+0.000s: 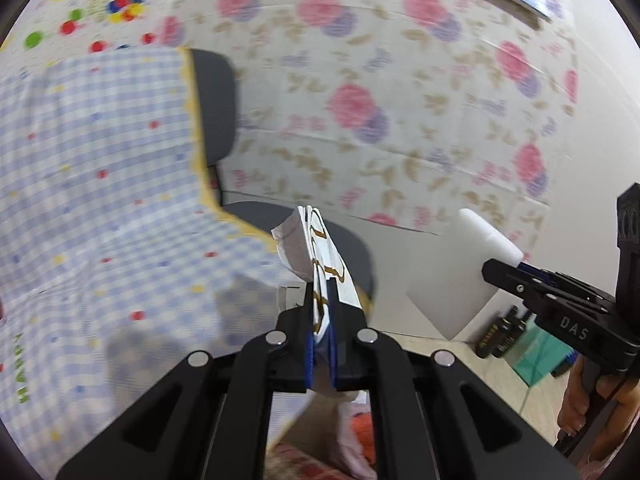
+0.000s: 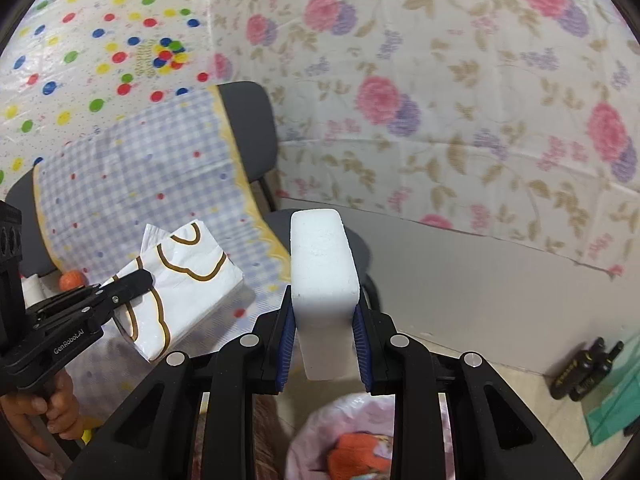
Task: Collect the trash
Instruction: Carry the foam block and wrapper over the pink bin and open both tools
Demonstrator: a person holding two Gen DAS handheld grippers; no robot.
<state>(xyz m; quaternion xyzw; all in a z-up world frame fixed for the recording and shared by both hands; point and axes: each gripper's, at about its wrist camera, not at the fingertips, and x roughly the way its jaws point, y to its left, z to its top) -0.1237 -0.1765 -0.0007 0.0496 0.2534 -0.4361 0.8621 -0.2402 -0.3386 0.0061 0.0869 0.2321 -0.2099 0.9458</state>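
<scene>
My left gripper [image 1: 320, 300] is shut on a flattened white wrapper with brown looping lines [image 1: 320, 248], seen edge-on; the same gripper [image 2: 146, 278] and wrapper [image 2: 188, 276] show at the left of the right wrist view. My right gripper [image 2: 323, 312] is shut on a white foam block [image 2: 322, 276], held upright; in the left wrist view the gripper [image 1: 490, 270] and the block [image 1: 456, 276] are at the right. Below both, a bin lined with a pink bag [image 2: 316, 432] holds orange trash [image 2: 356, 456].
A table with a blue checked cloth [image 2: 140, 184] is on the left, with an orange ball [image 2: 73, 279] on it. A dark grey chair [image 2: 256, 128] stands behind it against a floral sheet [image 2: 440, 100]. Black walkie-talkies [image 2: 584, 368] lie on the floor at right.
</scene>
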